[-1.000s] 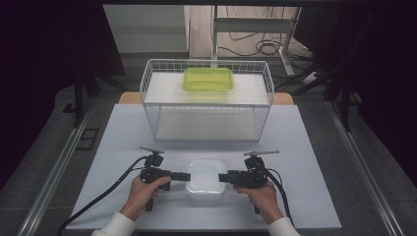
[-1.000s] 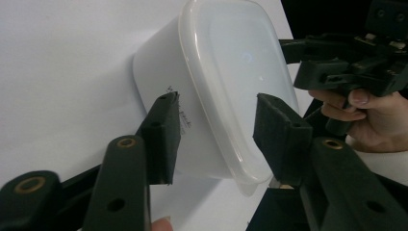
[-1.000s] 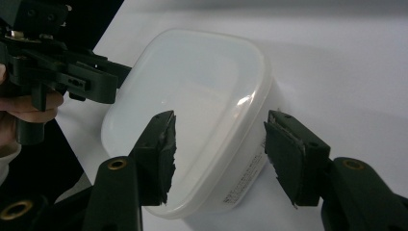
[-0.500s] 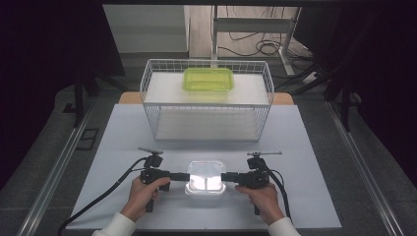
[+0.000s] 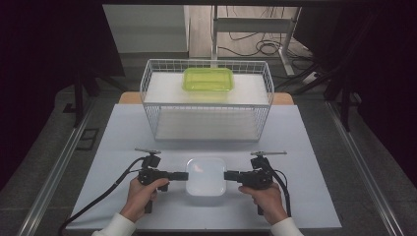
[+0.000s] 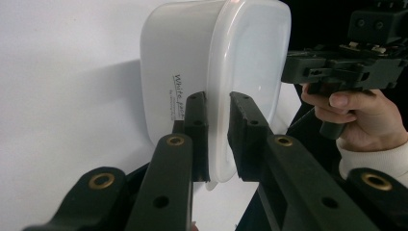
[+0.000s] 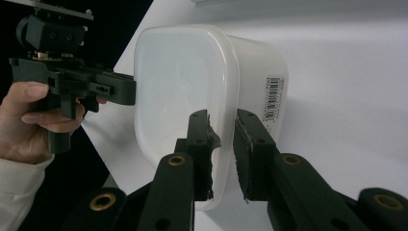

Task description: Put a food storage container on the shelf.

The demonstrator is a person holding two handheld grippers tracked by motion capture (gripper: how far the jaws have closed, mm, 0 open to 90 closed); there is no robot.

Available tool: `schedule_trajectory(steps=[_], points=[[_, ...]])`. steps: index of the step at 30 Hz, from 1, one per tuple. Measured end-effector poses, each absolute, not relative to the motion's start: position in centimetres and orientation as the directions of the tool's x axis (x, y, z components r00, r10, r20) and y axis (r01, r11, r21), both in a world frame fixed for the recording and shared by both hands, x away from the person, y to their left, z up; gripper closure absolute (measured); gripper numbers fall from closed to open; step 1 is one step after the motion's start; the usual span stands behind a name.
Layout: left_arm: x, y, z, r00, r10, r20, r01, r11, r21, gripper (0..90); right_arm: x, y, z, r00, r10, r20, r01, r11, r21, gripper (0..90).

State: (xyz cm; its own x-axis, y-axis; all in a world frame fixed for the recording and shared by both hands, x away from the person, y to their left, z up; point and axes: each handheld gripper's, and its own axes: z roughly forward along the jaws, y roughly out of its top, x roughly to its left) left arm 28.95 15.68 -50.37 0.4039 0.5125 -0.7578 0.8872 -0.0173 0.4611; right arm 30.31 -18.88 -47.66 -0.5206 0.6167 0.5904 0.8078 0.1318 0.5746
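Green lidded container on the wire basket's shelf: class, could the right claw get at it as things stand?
Probably not straight away: the right claw is shut on the white lidded container. Above the green container, the basket is open.

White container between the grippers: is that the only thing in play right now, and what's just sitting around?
In play:
white container, rim between the jaws on both sides
left gripper
right gripper

Sitting around:
wire basket
green container in the basket
white table mat
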Motion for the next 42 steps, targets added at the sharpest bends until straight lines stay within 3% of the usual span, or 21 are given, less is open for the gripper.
schedule_trajectory(steps=[42], points=[[28.0, 15.6, -46.7, 0.516, 0.531, -0.672, 0.803, -0.027, 0.595, 78.9, 29.6, -19.0, -44.7, -0.635, 0.597, 0.489, 0.696, 0.17, 0.697, 76.2]])
